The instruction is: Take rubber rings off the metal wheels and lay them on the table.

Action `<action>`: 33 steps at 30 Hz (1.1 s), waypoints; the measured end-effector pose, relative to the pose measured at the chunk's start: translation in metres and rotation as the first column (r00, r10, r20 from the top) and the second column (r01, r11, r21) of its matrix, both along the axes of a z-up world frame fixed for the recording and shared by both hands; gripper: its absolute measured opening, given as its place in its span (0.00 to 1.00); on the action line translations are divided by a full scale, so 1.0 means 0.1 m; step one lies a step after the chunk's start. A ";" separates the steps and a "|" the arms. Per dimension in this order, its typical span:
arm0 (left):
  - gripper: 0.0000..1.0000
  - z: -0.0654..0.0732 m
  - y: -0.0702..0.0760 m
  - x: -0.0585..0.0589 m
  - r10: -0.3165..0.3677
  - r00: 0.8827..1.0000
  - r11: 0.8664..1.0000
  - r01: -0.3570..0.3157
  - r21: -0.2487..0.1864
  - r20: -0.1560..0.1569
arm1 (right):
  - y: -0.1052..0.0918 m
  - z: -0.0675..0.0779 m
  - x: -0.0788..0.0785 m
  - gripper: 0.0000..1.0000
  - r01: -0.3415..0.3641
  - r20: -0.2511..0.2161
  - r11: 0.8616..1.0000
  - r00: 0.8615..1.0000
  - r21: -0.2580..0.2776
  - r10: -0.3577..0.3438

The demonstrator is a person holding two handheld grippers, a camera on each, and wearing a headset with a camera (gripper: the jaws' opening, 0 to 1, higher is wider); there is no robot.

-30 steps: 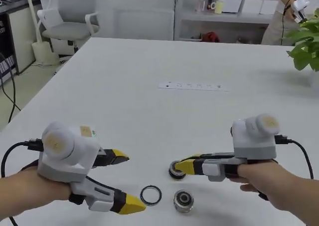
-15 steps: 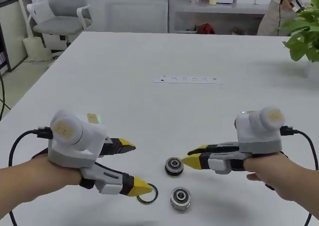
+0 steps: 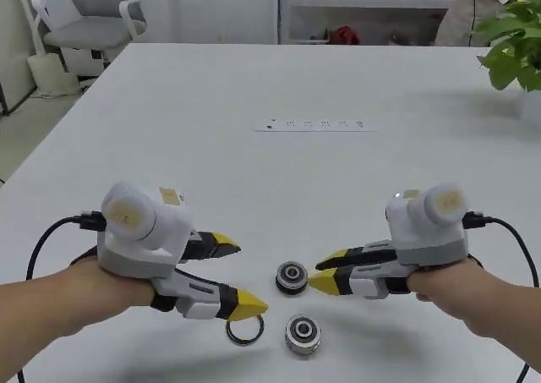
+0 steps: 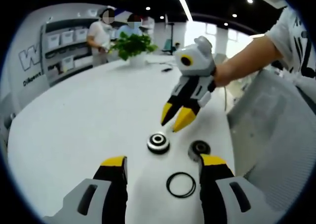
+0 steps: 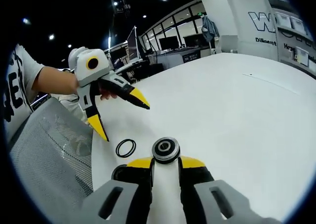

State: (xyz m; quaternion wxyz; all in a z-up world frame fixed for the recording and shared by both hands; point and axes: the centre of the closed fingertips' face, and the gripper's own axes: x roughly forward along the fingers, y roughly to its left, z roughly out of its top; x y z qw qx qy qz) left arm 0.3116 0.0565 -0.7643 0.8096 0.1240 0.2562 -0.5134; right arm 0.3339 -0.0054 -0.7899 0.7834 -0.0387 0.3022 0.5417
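Two small metal wheels lie near the table's front edge. One wheel (image 3: pixel 292 277) has a dark outer rim; the other wheel (image 3: pixel 303 333) looks silvery. A loose black rubber ring (image 3: pixel 244 331) lies flat to their left. My left gripper (image 3: pixel 237 275) is open, its lower tip just above the ring. My right gripper (image 3: pixel 322 271) is open and holds nothing, its tips just right of the dark-rimmed wheel. In the left gripper view the ring (image 4: pixel 181 184) lies between the jaws and both wheels (image 4: pixel 158 143) (image 4: pixel 199 148) lie ahead. In the right gripper view a wheel (image 5: pixel 166 150) sits just past the jaw tips.
A white strip with dark marks (image 3: pixel 317 125) lies mid-table. A plant (image 3: pixel 514 36) stands at the far right corner. An office chair (image 3: pixel 80 30) and shelves stand beyond the table. The broad white tabletop (image 3: pixel 254 188) stretches ahead of both grippers.
My right gripper has drawn back to the right, off the dark-rimmed wheel, and its jaws have parted. My left gripper has come forward over the ring. The head camera tilted down.
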 end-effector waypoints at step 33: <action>0.37 -0.19 -0.36 0.17 -0.028 0.999 1.000 0.028 0.011 0.018 | 0.11 -0.17 0.00 0.16 -0.015 0.047 0.999 0.999 -0.038 0.017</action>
